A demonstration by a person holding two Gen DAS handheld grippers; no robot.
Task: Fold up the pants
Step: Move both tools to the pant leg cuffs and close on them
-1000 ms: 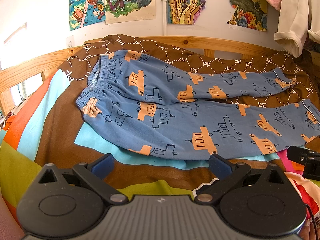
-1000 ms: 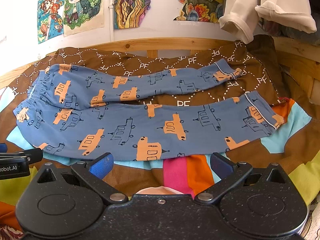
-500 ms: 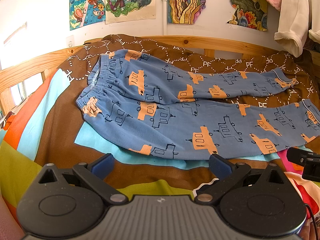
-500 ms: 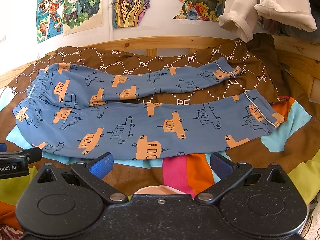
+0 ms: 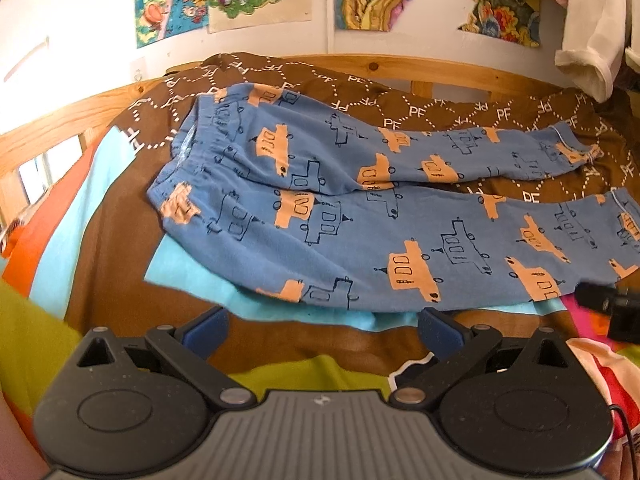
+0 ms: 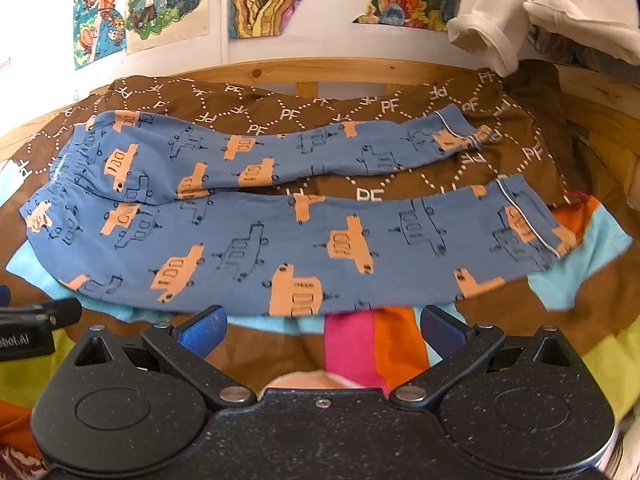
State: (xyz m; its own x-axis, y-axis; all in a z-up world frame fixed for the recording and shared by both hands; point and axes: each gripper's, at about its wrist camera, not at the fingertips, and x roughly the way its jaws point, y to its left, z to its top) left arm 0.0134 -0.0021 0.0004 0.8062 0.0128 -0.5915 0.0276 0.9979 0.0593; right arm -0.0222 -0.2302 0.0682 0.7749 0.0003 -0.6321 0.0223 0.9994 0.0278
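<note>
currently pants [image 5: 360, 224] lie flat on bedspread [image 5: 120, 248]; left gripper [image 5: 322, 326] and right gripper [image 6: 322, 326] both wide, empty.

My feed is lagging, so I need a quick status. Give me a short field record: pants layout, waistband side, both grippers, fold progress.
pants: blue pants spread flat on the patterned blanket, legs apart
waistband: at the left end in both views
left gripper: fingers open, short of the near edge, holding nothing
right gripper: fingers open, holding nothing
fold progress: no fold yet
</note>
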